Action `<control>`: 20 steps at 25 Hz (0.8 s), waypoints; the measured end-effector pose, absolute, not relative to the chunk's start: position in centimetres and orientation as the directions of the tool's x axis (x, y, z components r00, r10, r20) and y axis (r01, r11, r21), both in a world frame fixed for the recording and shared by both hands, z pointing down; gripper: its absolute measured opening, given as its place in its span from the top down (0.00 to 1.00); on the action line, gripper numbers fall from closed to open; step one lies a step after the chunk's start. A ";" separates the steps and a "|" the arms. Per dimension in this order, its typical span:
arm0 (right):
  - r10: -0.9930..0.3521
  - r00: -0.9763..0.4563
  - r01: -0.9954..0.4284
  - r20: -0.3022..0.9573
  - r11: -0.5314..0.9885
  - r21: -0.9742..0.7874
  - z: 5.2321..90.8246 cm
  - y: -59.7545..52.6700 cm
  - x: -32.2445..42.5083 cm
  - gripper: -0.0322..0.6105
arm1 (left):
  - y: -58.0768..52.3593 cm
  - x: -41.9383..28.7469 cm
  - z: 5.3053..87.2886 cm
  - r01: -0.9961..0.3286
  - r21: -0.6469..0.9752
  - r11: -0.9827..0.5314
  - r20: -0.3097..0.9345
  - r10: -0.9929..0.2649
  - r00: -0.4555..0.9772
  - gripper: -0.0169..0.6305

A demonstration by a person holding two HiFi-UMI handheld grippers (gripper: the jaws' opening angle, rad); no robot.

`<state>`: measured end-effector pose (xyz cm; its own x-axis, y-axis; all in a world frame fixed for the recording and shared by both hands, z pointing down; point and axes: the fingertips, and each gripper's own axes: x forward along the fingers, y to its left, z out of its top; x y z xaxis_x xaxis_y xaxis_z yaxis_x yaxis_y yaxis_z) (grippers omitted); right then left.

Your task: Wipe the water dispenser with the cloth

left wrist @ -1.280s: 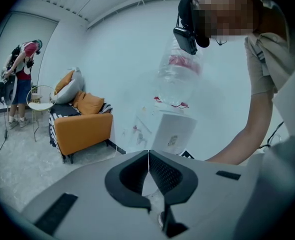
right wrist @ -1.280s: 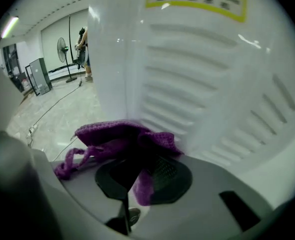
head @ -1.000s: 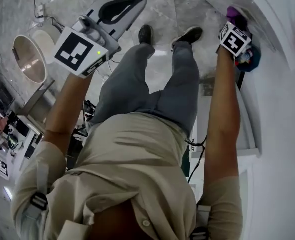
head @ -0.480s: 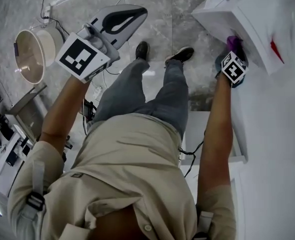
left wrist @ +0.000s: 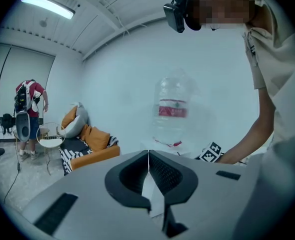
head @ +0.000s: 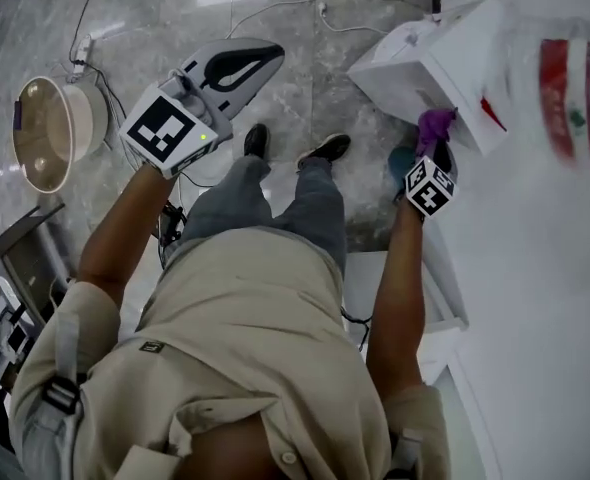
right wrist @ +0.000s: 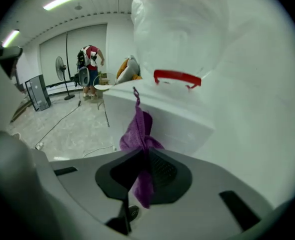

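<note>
The white water dispenser (head: 445, 63) stands at the right, with a clear bottle (head: 565, 98) bearing a red label on top. My right gripper (head: 432, 143) is shut on a purple cloth (head: 436, 126) held against the dispenser's side. In the right gripper view the purple cloth (right wrist: 140, 134) hangs from the closed jaws, its tip touching the dispenser's top edge (right wrist: 162, 109). My left gripper (head: 237, 63) is raised at the left, away from the dispenser, shut with nothing held. The left gripper view shows the bottle (left wrist: 173, 111) far off.
A round beige basin (head: 50, 128) sits on the marble floor at the left. Cables (head: 275, 3) run across the floor. A person (right wrist: 90, 66) stands by a fan (right wrist: 62, 74) in the background, near an orange sofa (left wrist: 87, 146).
My right gripper with the cloth has moved down and left in the head view along the dispenser. The head camera has shifted, showing more of the dispenser and bottle.
</note>
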<state>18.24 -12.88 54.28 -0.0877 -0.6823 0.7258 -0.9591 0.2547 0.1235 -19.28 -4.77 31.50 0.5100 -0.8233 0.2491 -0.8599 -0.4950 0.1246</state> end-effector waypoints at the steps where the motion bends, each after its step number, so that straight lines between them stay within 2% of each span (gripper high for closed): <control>1: -0.692 -0.102 -0.959 0.714 0.259 0.114 52.9 -12.4 17.8 0.87 | -4.6 -19.5 30.7 -0.860 0.117 -0.497 0.236 -0.827 0.510 0.94; 10: -0.809 -0.207 -0.962 0.550 0.272 0.038 37.9 -8.5 15.1 0.87 | -1.5 -20.7 25.2 -0.835 0.099 -0.541 0.175 -0.817 0.549 0.94; 20: -0.905 -0.270 -0.950 0.328 0.305 0.059 21.5 -3.8 13.5 0.88 | 0.5 -20.5 18.3 -0.794 0.054 -0.606 0.074 -0.790 0.608 0.94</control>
<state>13.53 -3.76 21.54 -0.2702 -0.9051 0.3284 -0.9504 0.3052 0.0593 -20.54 0.48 18.29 0.6080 -0.7905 0.0742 -0.7939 -0.6056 0.0541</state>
